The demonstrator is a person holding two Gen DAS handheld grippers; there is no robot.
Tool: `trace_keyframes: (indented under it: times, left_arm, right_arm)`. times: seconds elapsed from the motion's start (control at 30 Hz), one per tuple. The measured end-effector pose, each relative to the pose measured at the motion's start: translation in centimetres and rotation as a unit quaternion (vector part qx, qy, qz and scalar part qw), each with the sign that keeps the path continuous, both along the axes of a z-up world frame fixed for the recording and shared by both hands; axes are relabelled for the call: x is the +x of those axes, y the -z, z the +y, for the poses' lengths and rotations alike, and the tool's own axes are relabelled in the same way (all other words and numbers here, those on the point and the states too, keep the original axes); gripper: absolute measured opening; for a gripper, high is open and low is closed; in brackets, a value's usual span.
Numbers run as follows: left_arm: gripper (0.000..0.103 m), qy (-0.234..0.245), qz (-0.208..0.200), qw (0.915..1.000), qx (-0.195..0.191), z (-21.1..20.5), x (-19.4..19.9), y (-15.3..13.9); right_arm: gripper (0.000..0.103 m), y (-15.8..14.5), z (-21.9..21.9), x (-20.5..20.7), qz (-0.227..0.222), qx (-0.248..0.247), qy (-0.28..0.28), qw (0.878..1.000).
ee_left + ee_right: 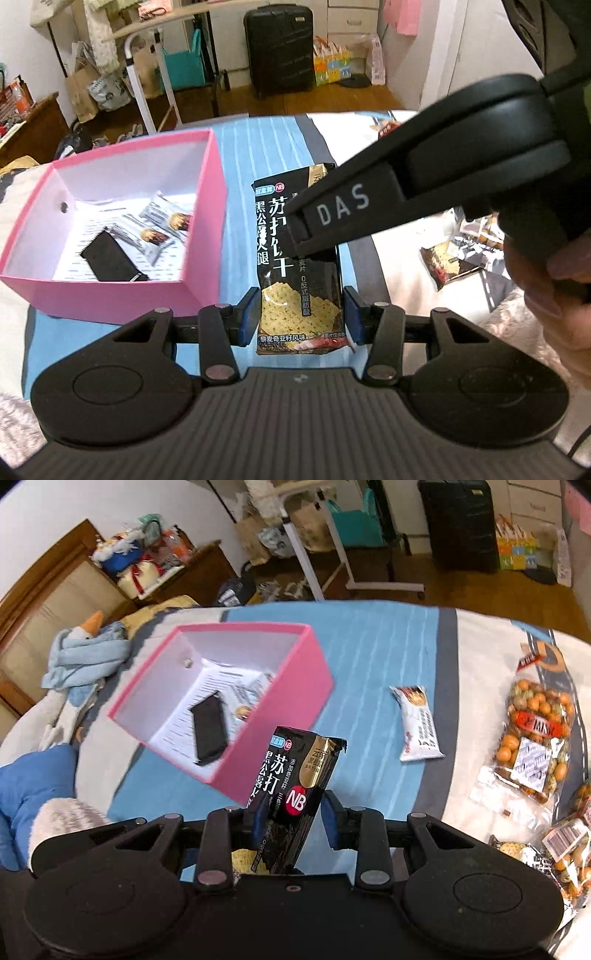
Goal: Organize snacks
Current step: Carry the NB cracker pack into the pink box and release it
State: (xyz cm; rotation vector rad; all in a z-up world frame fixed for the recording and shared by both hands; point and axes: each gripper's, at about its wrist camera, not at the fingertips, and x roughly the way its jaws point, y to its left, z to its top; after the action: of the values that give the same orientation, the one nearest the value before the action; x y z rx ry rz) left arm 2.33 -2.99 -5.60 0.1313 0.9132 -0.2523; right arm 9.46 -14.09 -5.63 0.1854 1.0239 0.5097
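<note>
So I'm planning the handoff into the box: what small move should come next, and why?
Probably carry the soda cracker packet sideways over the pink box before letting go. Both the left gripper and right gripper are shut on it, and it hangs beside the box, over the blue bedspread.

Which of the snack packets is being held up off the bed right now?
The black soda cracker packet, clamped by both the left gripper and right gripper. The white packet lies on the bed; others sit in the pink box.

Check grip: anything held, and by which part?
Both grippers hold one black foil cracker packet: left gripper at its lower end, right gripper across its middle.
</note>
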Motion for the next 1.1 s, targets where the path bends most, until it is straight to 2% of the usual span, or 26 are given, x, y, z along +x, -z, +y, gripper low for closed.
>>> trace_keyframes:
  times: [0.1, 0.33, 0.5, 0.67, 0.8, 0.93, 1.1]
  left_arm:
    - [0.046, -0.007, -0.009, 0.9999, -0.001, 0.9, -1.3, -1.6]
    - [0.046, -0.021, -0.030, 0.9993, 0.000, 4.3, -1.1, -3.8]
    - [0.046, -0.036, -0.038, 0.9986, 0.002, 7.2, 1.3, -4.8]
    - [0.046, -0.063, -0.042, 0.9970, 0.014, 10.2, 4.8, -4.7]
    - [0.045, -0.100, -0.024, 0.9947, 0.007, 13.3, 7.9, -3.8]
    - [0.045, -0.138, 0.023, 0.9902, 0.007, 16.5, 11.4, -1.6]
    - [0.045, -0.177, 0.072, 0.9816, 0.004, 19.9, 14.9, 2.1]
  right_arm:
    - [0.036, -1.4, 0.9, -0.4, -0.009, 0.002, -0.008, 1.000]
    - [0.036, -3.8, 4.0, 0.8, -0.032, 0.002, -0.040, 0.999]
    - [0.036, -4.7, 7.0, 3.0, -0.058, 0.000, -0.078, 0.995]
    - [0.036, -4.6, 9.9, 7.1, -0.058, 0.024, -0.112, 0.992]
    - [0.036, -3.6, 13.1, 10.1, -0.062, 0.026, -0.158, 0.985]
    - [0.036, -1.4, 16.6, 13.4, -0.032, 0.039, -0.201, 0.978]
    - [0.036, 1.8, 20.2, 16.5, 0.010, 0.044, -0.224, 0.974]
